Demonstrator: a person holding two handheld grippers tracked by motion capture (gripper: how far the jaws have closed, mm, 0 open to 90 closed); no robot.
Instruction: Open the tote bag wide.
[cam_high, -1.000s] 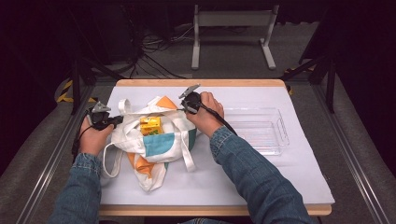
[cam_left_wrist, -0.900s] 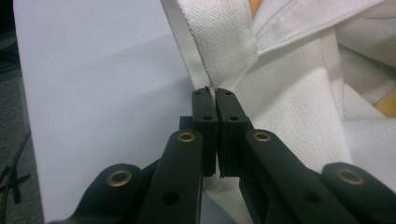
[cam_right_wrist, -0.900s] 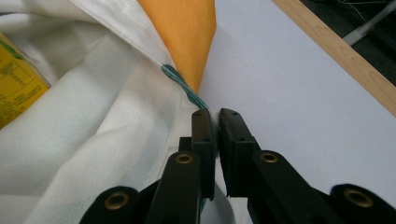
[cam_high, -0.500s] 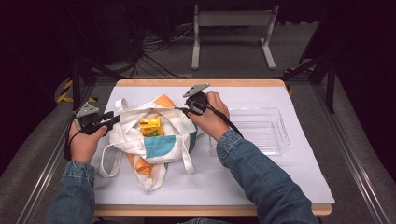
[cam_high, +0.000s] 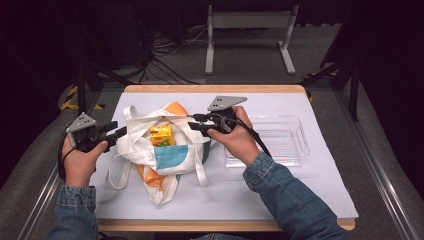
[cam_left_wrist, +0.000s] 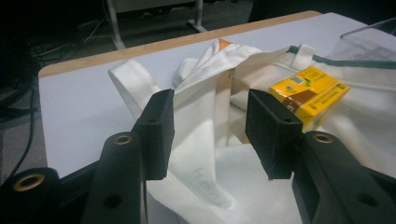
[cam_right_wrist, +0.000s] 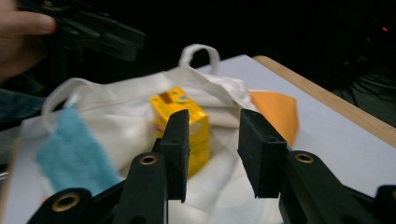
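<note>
Above the table's (cam_high: 320, 200) left edge, we hold the left gripper (cam_high: 120, 132) level, its just-opened jaws released. Our right gripper (cam_high: 192, 122), likewise released, hovers over the tote bag (cam_high: 172, 155); the yellow carton's (cam_high: 161, 135) print is unreadable.

carton (cam_high: 161, 134) in tote bag (cam_high: 165, 150) | tray (cam_high: 280, 142) right of bag | both on table (cam_high: 300, 195)

A: Worktop (cam_high: 280, 200) evenly lit from above, soft shadows; floor and background beyond nearly black.

B: Noted. Right gripper view smeared by motion blur, worst on the tote bag (cam_right_wrist: 116, 112). Left gripper view sharper; near tongs soft, far edges dim.
</note>
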